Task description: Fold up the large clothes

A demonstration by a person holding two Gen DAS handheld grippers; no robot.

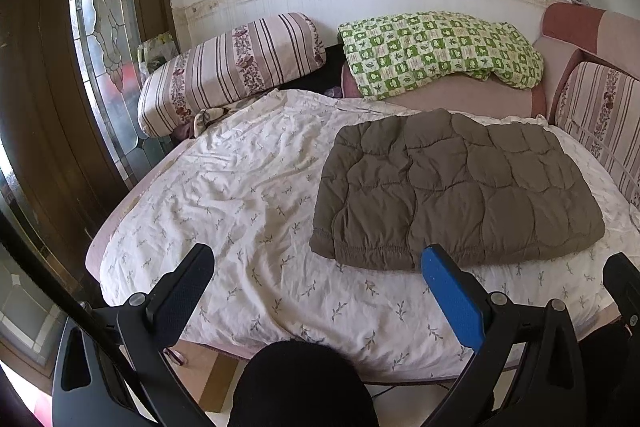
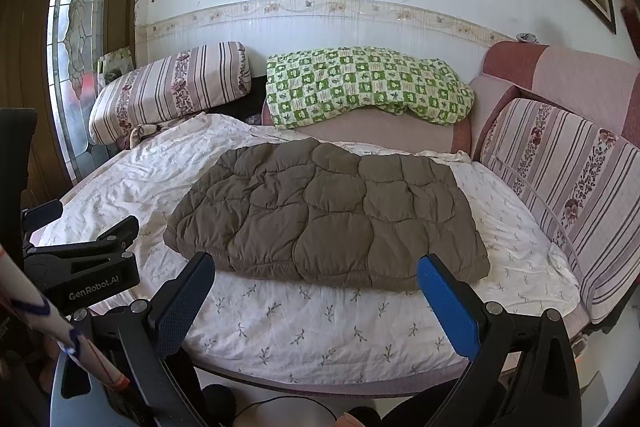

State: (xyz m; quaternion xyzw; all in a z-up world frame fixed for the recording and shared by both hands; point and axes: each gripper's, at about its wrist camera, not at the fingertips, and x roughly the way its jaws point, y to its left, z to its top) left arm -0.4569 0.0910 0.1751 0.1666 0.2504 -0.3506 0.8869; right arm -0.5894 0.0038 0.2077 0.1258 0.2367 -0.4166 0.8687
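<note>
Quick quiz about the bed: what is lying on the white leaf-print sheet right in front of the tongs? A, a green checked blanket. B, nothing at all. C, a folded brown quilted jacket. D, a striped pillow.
C: the folded brown quilted jacket lies flat on the white leaf-print sheet, just beyond both open tongs, the right tongs and the left tongs, and neither touches it.

Quilted jacket (image 2: pixel 328 215) folded flat on bedsheet (image 2: pixel 304 331), right of centre. Behind it, checked blanket (image 2: pixel 360 83) on sofa seat; striped pillow (image 2: pixel 168 87) at back left; striped cushion (image 2: pixel 568 187) along right edge.
</note>
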